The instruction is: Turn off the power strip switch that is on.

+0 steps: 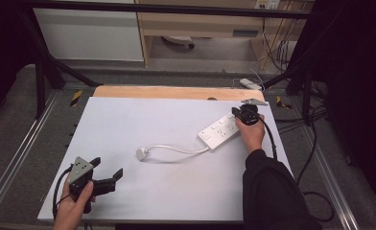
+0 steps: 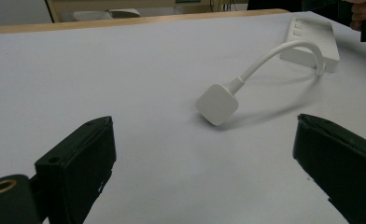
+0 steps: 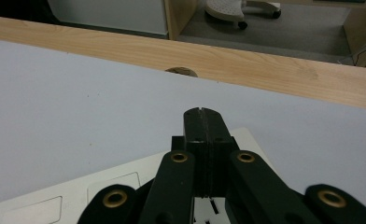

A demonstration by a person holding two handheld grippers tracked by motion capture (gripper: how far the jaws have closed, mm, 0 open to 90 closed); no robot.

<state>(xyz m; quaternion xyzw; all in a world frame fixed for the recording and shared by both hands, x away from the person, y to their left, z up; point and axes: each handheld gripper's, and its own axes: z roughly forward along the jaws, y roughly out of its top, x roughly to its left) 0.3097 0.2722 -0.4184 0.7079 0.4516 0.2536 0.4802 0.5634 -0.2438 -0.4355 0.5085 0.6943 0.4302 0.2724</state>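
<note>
Wide-open left tool (image 1: 108,176) well short of white plug (image 1: 141,154); closed, empty right tool (image 1: 236,113) over power strip (image 1: 219,131).

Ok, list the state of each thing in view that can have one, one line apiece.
Left gripper: jaws wide open, nothing between them, near the table's front left.
Right gripper: jaws shut, empty, over the power strip's far end.
Power strip: lying flat, sockets up, none occupied.
Plug: unplugged, lying loose on the table.
Cord: slack, curved.

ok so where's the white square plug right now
In the high view the white square plug lies near the middle of the pale grey table, left of the white power strip, ahead of the open left gripper.
</note>
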